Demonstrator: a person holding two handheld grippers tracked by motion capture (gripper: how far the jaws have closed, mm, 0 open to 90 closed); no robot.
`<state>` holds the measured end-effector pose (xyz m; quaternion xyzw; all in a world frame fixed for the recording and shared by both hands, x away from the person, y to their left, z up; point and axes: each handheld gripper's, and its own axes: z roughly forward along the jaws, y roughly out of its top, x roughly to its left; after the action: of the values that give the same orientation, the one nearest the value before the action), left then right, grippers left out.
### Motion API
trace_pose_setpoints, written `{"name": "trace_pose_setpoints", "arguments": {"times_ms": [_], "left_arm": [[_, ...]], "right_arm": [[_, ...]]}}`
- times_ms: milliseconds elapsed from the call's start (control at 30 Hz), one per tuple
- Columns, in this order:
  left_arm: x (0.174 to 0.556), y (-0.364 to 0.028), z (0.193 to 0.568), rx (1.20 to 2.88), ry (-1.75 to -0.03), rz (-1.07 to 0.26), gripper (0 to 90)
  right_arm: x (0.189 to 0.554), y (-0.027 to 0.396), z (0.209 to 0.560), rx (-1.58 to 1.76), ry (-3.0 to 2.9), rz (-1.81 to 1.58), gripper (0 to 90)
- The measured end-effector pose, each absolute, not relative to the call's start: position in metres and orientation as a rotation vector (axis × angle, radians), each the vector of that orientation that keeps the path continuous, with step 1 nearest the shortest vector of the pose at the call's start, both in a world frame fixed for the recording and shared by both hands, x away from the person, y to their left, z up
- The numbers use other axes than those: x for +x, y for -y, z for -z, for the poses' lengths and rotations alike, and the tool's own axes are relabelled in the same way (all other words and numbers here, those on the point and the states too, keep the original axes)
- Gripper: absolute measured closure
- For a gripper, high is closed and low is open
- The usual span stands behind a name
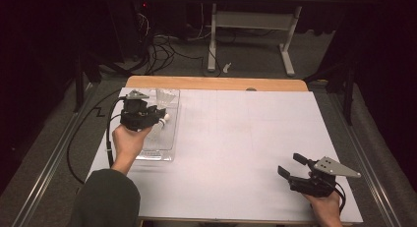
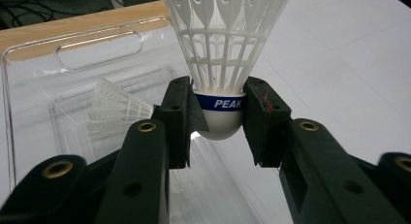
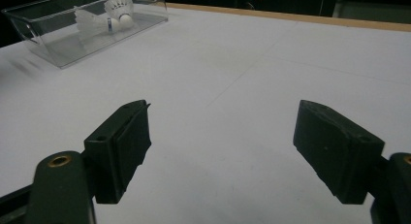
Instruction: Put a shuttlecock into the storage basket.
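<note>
My left gripper [image 1: 160, 114] is shut on the rounded white cork of a white shuttlecock [image 2: 223, 54] with a blue band, whose skirt points away from the jaws. It hangs over a clear plastic tray [image 1: 157, 156] at the table's left side. A second shuttlecock [image 2: 116, 107] lies on its side inside the tray [image 2: 29, 88], and it also shows in the right gripper view as the lying shuttlecock [image 3: 94, 20]. Near the front right corner, my right gripper [image 1: 291, 165] rests low over the white sheet. Its jaws stand wide apart with nothing between them [image 3: 220, 146].
A white sheet [image 1: 246, 138] covers the table, with a strip of wood [image 1: 216, 83] bare along the far edge. The tray [image 3: 53, 49] has a cut-out handle at its far end. Cables and a table frame [image 1: 251, 35] stand on the floor beyond.
</note>
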<state>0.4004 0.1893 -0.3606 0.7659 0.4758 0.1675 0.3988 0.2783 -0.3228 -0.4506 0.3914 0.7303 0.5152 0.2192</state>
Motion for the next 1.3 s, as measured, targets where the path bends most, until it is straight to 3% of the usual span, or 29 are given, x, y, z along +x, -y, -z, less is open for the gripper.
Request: {"name": "trace_pose_setpoints", "arguments": {"times_ms": [1300], "left_arm": [[0.441, -0.183, 0.379, 1.994, -1.36, -0.386, 65.0]], "right_arm": [[0.278, 0.323, 0.451, 1.079, -2.025, -1.425, 21.4]]}}
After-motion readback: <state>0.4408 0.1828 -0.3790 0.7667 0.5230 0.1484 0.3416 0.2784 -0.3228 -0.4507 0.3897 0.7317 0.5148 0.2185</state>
